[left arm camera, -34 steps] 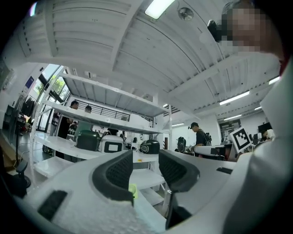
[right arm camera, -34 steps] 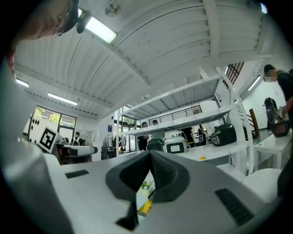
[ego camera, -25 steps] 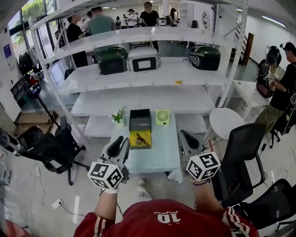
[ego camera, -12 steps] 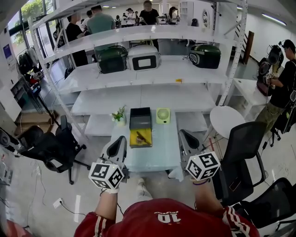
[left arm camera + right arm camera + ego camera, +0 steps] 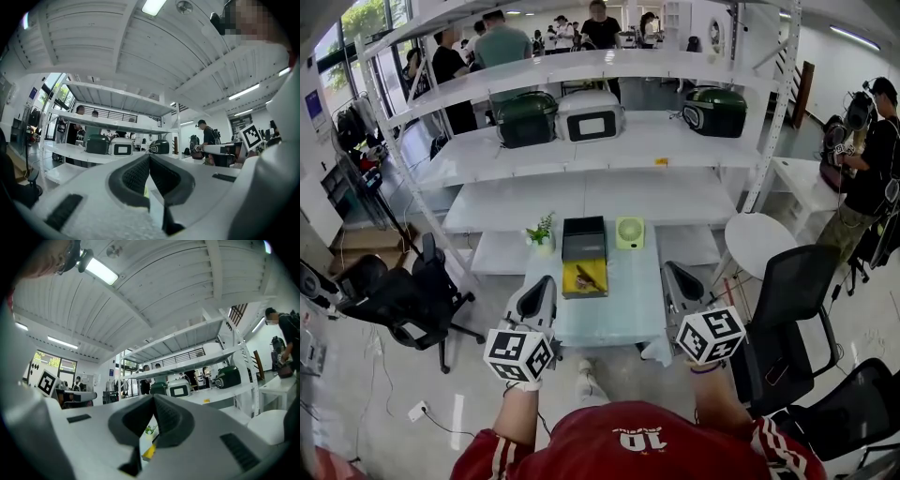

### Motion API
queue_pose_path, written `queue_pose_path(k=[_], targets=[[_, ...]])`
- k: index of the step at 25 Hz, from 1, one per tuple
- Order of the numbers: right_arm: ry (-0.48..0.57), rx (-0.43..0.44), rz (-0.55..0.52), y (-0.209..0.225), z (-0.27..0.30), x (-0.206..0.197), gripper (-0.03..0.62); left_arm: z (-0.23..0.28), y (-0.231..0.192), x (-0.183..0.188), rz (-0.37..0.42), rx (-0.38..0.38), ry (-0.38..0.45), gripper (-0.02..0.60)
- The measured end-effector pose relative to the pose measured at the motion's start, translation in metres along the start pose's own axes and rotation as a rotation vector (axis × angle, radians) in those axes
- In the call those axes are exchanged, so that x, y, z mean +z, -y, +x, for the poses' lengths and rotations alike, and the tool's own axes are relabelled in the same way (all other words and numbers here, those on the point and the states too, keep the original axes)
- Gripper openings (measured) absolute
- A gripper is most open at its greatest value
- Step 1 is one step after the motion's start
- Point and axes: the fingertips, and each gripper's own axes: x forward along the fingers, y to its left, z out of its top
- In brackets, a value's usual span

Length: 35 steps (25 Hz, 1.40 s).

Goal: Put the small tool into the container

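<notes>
Jaws on the left gripper (image 5: 149,158) are pressed fully together, ribbed pads meeting tip to tip with nothing between them. Those of the right gripper (image 5: 153,398) are closed the same way and also grip nothing. In the head view both tongs sit low in the frame, the left gripper (image 5: 546,282) at the lower-left edge of the pale blue table (image 5: 623,314) and the right gripper (image 5: 671,271) at its lower-right edge, each well apart from the task's things. The small tool (image 5: 587,277), dark and slim, lies inside the yellow container (image 5: 570,291) near the middle of the frame, on the table's left half. A black box (image 5: 584,240) stands directly above the container in the picture, touching it, with a potted plant (image 5: 542,233) to its left and a green fan (image 5: 629,234) to its right.
</notes>
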Motion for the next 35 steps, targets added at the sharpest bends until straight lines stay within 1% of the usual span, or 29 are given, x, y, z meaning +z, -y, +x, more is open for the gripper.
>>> queue_pose_path(k=[8, 22, 35], targets=[[-0.003, -0.002, 0.015, -0.0005, -0.0020, -0.0040, -0.006, -0.0016, -0.0009, -0.0081, -0.007, 0.000, -0.032, -0.014], [-0.008, 0.007, 0.010, -0.0030, -0.0008, -0.0047, -0.008, 0.0003, 0.0004, -0.0061, -0.005, -0.008, -0.031, -0.012], [0.002, 0.010, 0.014, -0.0029, 0.0006, -0.0032, -0.008, 0.0005, -0.0013, -0.0037, -0.022, -0.021, -0.028, -0.012]])
